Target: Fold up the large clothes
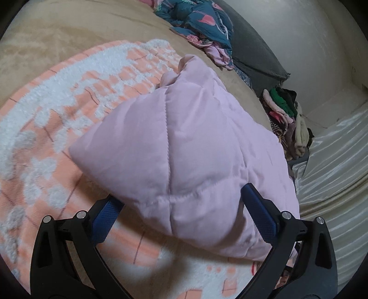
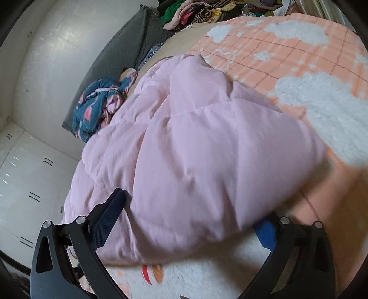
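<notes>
I am working the pink coat (image 1: pixel 184 149), bunched mid-frame on the blanket (image 1: pixel 46 138). My left gripper (image 1: pixel 184 220) is spread wide around its near edge, not yet pinching. My right gripper (image 2: pixel 191 218) is likewise spread, straddling the padded bulk. Next, I judge, both must close on fabric before folding over.

jacket (image 1: pixel 184 147) plain pale pink; blanket (image 1: pixel 69 96) peach grid, white fluffy patches; teal floral cloth (image 1: pixel 197 20) at 12; pillow (image 1: pixel 255 50) grey
</notes>
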